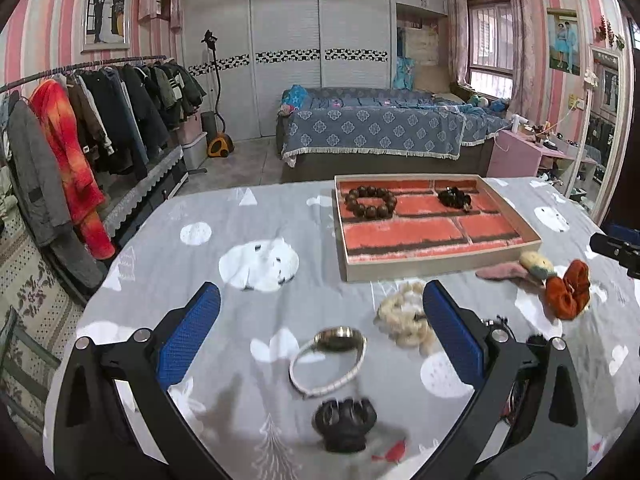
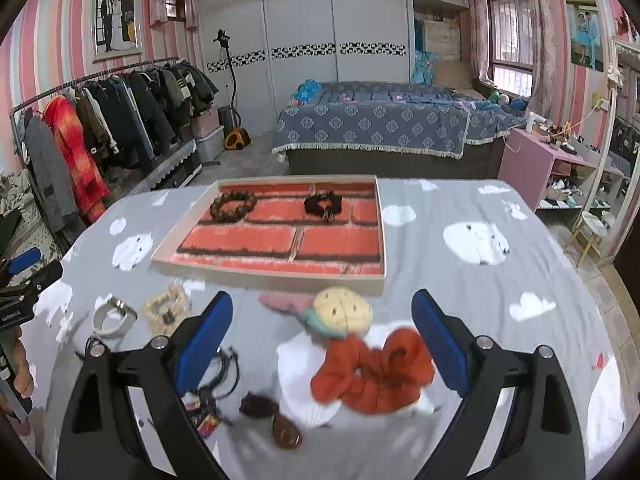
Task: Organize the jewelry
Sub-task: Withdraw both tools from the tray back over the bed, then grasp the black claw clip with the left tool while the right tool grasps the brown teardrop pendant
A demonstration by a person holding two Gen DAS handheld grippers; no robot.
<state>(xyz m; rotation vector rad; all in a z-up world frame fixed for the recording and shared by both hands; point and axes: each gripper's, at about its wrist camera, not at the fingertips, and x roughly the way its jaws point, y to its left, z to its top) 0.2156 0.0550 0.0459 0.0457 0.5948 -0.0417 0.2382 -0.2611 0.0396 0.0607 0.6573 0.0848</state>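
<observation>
Grey cloth with white polar bears covers the tabletop [image 1: 256, 216], bed and clothes rail behind. Both tongs gape wide, gripping nothing: the left tongs [image 1: 320, 336] frame a watch [image 1: 332, 356] and a black hair claw [image 1: 345, 420], the right tongs [image 2: 322, 344] an orange scrunchie [image 2: 372, 372]. Farther back, a brick-patterned tray [image 2: 280, 276] holds a brown bead bracelet [image 2: 233, 206] and a black one [image 2: 323, 204].

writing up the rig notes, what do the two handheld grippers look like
Both match. The left gripper and right gripper each have two black angular plastic arms with silver round bolt heads at the joints, ending in flat rectangular fingers faced with blue textured pads. No cables or markings show.
</observation>
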